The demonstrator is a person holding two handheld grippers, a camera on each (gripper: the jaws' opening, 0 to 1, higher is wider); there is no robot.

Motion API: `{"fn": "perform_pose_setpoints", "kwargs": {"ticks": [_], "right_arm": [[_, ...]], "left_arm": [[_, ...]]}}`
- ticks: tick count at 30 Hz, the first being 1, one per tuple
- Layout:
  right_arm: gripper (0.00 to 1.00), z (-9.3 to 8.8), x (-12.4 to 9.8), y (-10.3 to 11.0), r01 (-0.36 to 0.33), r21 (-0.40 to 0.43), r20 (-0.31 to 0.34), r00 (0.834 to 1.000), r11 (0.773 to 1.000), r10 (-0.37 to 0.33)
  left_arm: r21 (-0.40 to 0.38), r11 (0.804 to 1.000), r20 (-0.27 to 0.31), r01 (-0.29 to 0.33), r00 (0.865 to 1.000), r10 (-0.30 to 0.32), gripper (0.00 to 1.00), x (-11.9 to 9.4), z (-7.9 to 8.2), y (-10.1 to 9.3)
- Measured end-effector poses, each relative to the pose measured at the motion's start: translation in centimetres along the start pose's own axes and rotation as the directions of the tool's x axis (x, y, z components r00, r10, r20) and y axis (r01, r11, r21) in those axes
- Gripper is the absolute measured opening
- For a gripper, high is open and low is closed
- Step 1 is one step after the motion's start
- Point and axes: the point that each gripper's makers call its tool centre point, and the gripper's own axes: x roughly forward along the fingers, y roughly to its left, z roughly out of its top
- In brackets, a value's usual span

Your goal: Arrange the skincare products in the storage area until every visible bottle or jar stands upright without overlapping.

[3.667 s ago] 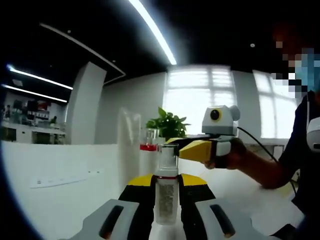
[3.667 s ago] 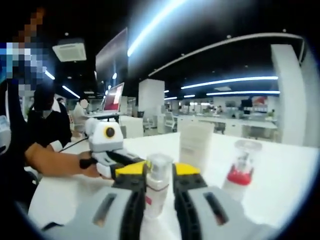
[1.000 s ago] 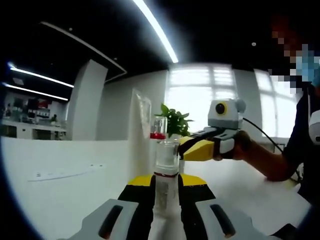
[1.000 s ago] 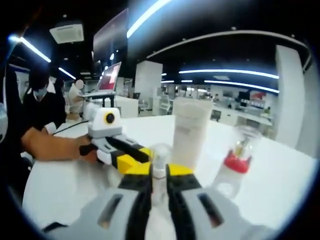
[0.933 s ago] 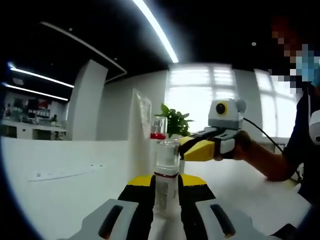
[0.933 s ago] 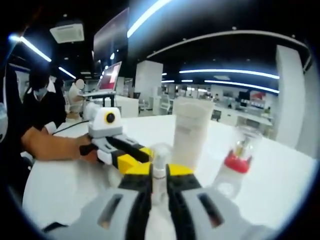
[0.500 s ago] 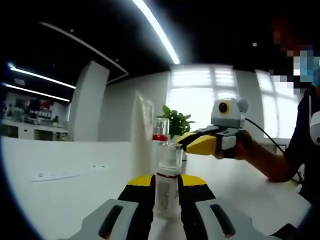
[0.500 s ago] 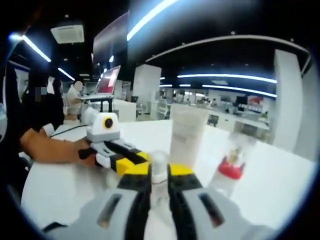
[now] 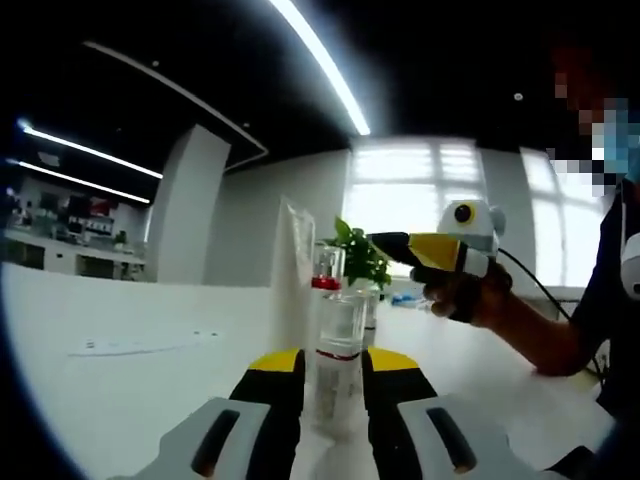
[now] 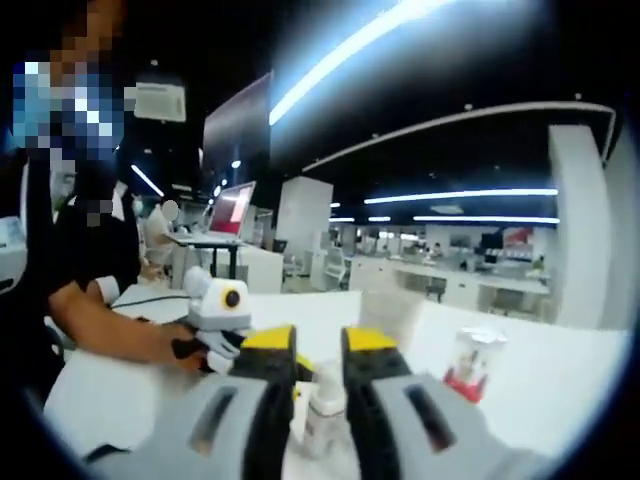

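Right now your left gripper [image 9: 333,372] has its jaws parted around the upright clear spray bottle with a dark band [image 9: 337,352]. Your right gripper [image 10: 318,352] hangs released above it. Beyond stand 1 tall white tube [image 10: 391,314] and 1 red-collared clear bottle [image 10: 469,367].

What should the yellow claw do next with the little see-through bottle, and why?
Probably ease the left gripper straight back, away from the small clear bottle. The bottle stands upright on the white table between the jaws, and the right gripper is already lifted above it. Whether the jaws have let go of the bottle is unclear, so open them first.
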Motion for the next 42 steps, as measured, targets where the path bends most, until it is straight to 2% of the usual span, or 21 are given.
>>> {"fn": "perform_pose_setpoints", "kwargs": {"ticks": [3,8,13,19,25,36,40,42], "right_arm": [[0.21,0.7,0.2,1.1,-0.046,0.01,0.039,0.998,0.999,0.045],[0.26,1.3,0.4,2.2,-0.094,0.007,0.057,0.994,0.996,0.093],[0.3,1.7,0.5,2.8,-0.115,0.009,0.076,0.991,0.993,0.114],[0.33,2.7,0.4,3.3,-0.152,0.043,0.129,0.981,0.987,0.145],[0.37,2.9,0.5,3.9,-0.186,0.064,0.144,0.974,0.98,0.175],[0.48,2.7,1.2,5.7,-0.246,0.059,0.131,0.963,0.967,0.237],[0.5,2.6,1.4,6.2,-0.261,0.057,0.129,0.959,0.964,0.252],[0.5,2.5,1.4,6.3,-0.264,0.058,0.125,0.959,0.963,0.255]], "left_arm": [[-0.012,1.0,0.009,-0.007,1.0,0.007,0.26,-0.5,0.1,-0.4],[-0.028,0.999,0.015,-0.019,1.0,0.019,0.3,-1.4,0.1,-0.9],[-0.069,0.997,0.033,-0.035,0.999,0.038,0.38,-2.2,0.4,-1.5],[-0.091,0.995,0.044,-0.041,0.998,0.045,0.44,-3.1,0.6,-2.7],[-0.124,0.991,0.082,-0.043,0.995,0.054,0.5,-4.5,1.4,-4.1],[-0.081,0.993,0.062,-0.082,0.994,0.087,0.53,-6.7,1.8,-5.5],[-0.061,0.994,0.037,-0.095,0.995,0.097,0.65,-7.0,1.7,-6.2],[-0.04,0.995,0.022,-0.095,0.995,0.096,0.66,-7.3,1.6,-6.7]]}}
